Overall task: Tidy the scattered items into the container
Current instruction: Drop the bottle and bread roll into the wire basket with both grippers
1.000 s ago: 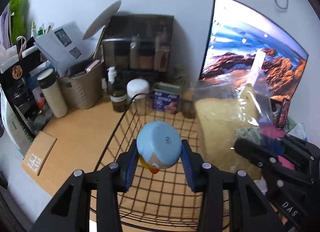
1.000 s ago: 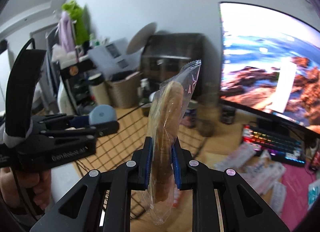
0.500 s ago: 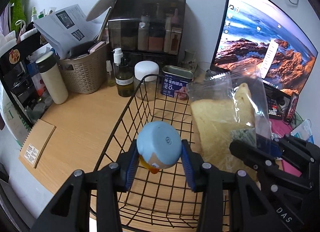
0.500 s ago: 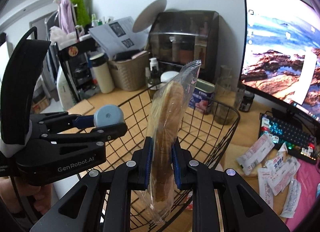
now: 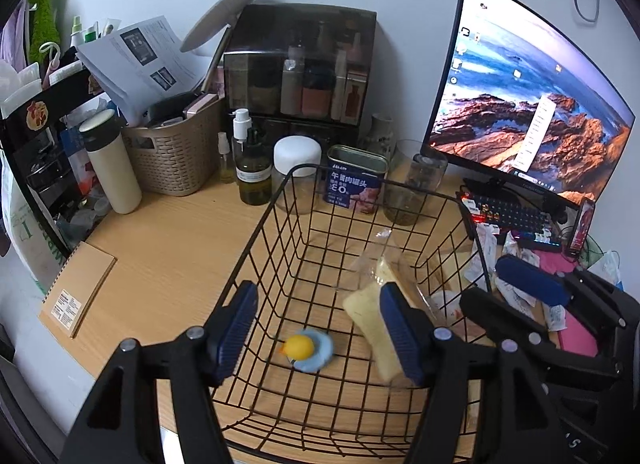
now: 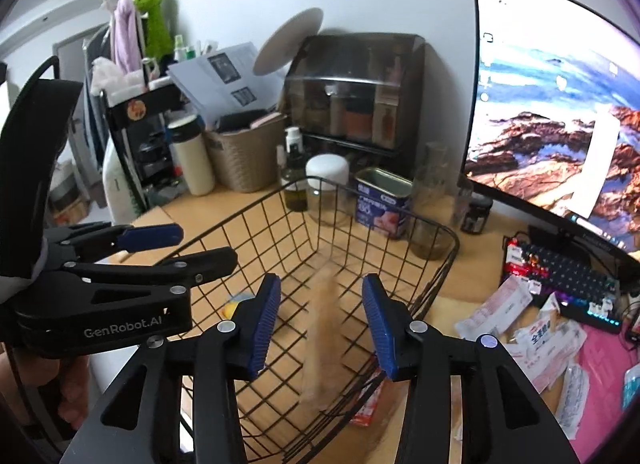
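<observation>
Your left gripper (image 5: 318,334) was opening with nothing between its pads; a second earlier it clamped the blue-and-yellow duck toy (image 5: 307,348), which now lay on the floor of the wire basket (image 5: 256,232) just below those jaws; release done. Your right gripper (image 6: 320,322) was opening too; half a second before it pinched the bagged bread (image 6: 324,328) upright, and now the bread was a blurred streak in the gap, touching neither pad as far as I could tell, dropping into the basket. Both items counted as in the container; judging from that, this pair was finished and you could go for the next loose items.

View differences: left wrist showed the duck toy clearly and the bread (image 5: 376,328) leaning inside the basket near its right wall; right wrist showed the duck only as a yellow-blue smear through the wire. Right wrist alone showed the scattered sachets (image 6: 532,336) on the desk beside the keyboard (image 6: 568,276), well outside the basket; those looked like what was left.
</observation>
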Demonstrator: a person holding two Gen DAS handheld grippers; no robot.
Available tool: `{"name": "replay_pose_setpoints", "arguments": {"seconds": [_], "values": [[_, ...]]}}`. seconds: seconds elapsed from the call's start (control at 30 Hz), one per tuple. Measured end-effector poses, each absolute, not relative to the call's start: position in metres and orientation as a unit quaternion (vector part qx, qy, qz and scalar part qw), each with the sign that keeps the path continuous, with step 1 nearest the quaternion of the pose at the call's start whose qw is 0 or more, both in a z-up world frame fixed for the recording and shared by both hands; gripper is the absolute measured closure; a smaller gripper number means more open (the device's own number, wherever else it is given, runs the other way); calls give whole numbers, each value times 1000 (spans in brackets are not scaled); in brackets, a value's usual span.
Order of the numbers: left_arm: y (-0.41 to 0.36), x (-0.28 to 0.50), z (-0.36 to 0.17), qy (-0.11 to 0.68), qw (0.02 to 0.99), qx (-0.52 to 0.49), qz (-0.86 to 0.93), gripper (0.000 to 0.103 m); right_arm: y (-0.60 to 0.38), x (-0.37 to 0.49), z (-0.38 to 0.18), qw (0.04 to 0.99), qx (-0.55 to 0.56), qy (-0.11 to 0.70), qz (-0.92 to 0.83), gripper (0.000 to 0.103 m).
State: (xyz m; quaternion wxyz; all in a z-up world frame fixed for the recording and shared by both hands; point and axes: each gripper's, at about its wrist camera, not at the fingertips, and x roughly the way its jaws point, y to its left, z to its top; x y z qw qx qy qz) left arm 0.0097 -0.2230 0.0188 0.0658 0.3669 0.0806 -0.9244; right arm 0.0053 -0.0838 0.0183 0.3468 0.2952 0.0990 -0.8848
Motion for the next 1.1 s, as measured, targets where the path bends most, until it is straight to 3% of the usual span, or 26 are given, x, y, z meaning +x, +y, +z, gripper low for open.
{"name": "replay_pose_setpoints", "arguments": {"seconds": [0.67,0.9,1.1], "values": [[-198,17,28,73,49,359,-929,33,-47,9,31,323,282,82,-899,59],[-147,15,30,42,15,362,-931,32,46,9,42,245,282,42,-927,44],[-89,12,34,64,-64,361,-928,30,122,16,38,204,303,1,-931,42]]}}
